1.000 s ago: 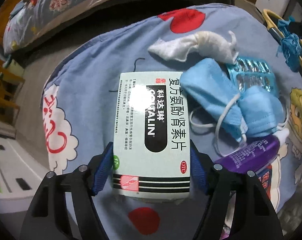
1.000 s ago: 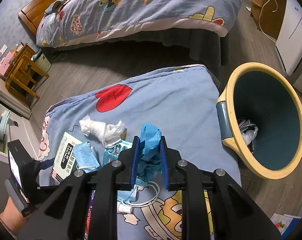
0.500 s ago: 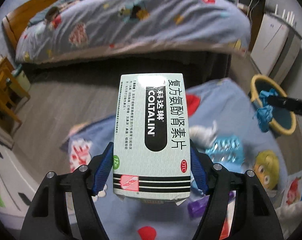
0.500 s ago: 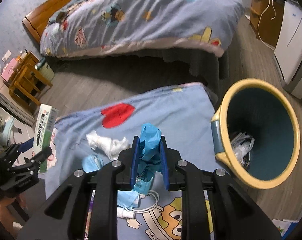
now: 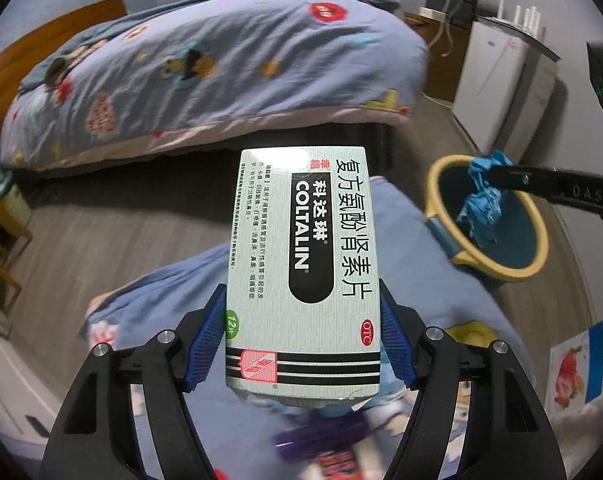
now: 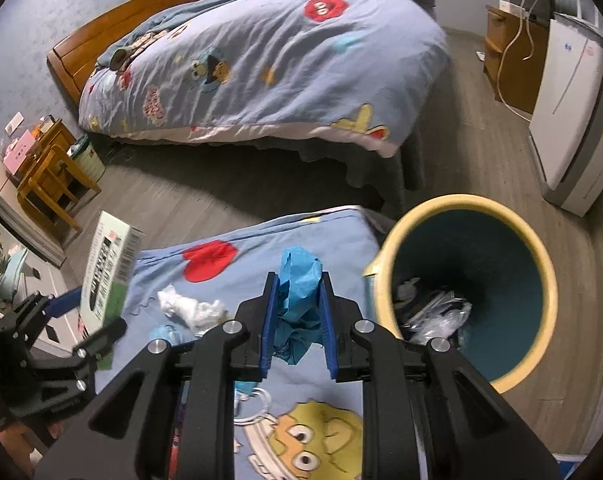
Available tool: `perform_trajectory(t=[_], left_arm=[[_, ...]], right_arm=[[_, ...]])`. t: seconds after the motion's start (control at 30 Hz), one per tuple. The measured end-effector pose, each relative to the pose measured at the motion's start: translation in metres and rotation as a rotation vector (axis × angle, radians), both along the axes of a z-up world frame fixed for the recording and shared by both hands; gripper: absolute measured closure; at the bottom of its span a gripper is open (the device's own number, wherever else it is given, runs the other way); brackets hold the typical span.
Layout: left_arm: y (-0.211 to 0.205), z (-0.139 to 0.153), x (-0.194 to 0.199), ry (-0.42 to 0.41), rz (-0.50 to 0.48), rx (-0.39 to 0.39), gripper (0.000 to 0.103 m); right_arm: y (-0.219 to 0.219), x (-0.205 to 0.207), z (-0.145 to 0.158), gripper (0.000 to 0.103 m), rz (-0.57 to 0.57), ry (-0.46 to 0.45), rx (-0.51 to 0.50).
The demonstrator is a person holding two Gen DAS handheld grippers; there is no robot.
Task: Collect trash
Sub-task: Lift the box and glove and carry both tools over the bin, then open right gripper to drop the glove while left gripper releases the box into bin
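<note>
My left gripper (image 5: 303, 330) is shut on a pale green medicine box (image 5: 303, 264), held up in the air above the blue cartoon quilt (image 5: 405, 248). In the right wrist view that box (image 6: 107, 270) and the left gripper (image 6: 85, 322) show at the left. My right gripper (image 6: 297, 320) is shut on a crumpled blue wrapper (image 6: 297, 288), close to the left of the yellow-rimmed trash bin (image 6: 541, 264). From the left wrist view, the wrapper (image 5: 481, 204) hangs in front of the bin (image 5: 537, 240). White tissue (image 6: 189, 308) and a blue mask (image 6: 167, 334) lie on the quilt.
The bin holds clear plastic trash (image 6: 433, 316). A purple tube (image 5: 321, 436) lies blurred on the quilt below the box. A second bed (image 6: 261, 64) stands beyond a strip of grey floor. A white appliance (image 6: 573, 120) and a wooden cabinet (image 6: 509, 64) stand at the right, wooden furniture (image 6: 49, 176) at the left.
The left gripper lifted the medicine box off the quilt and tilted up, bringing the far bed and bin into view. The right gripper rose with the blue wrapper and moved nearer the bin.
</note>
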State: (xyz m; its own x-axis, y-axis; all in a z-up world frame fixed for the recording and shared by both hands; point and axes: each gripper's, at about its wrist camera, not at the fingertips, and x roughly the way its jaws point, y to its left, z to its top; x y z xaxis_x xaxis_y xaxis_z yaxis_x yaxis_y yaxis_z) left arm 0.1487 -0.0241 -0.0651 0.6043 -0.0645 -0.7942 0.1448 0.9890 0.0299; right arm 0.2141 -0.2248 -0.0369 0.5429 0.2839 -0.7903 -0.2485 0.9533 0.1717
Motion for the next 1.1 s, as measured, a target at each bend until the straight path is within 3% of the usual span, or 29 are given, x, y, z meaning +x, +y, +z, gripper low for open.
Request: perform_trajectory(t=[0.37, 0.53, 0.63, 0.87, 1.1], left_arm=[[-0.094, -0.007, 0.018, 0.015, -0.095, -0.024, 0.032], [-0.133, -0.012, 0.032, 0.031, -0.13, -0.047, 0.032], [-0.165, -0.015, 0.037, 0.021, -0.19, -0.01, 0.032], [-0.21, -0.034, 0.051, 0.038, -0.267, 0.02, 0.032], [-0.234, -0.055, 0.067, 0.033, -0.302, 0.051, 0.032]], right_arm=[[-0.1, 0.017, 0.022, 0.084, -0.128, -0.058, -0.042], [-0.149, 0.024, 0.017, 0.084, -0.209, -0.037, -0.025], [-0.169, 0.028, 0.008, 0.084, -0.248, -0.017, -0.026], [-0.198, 0.035, -0.022, 0.084, -0.305, 0.06, -0.009], [-0.198, 0.039, -0.039, 0.084, -0.322, 0.096, 0.011]])
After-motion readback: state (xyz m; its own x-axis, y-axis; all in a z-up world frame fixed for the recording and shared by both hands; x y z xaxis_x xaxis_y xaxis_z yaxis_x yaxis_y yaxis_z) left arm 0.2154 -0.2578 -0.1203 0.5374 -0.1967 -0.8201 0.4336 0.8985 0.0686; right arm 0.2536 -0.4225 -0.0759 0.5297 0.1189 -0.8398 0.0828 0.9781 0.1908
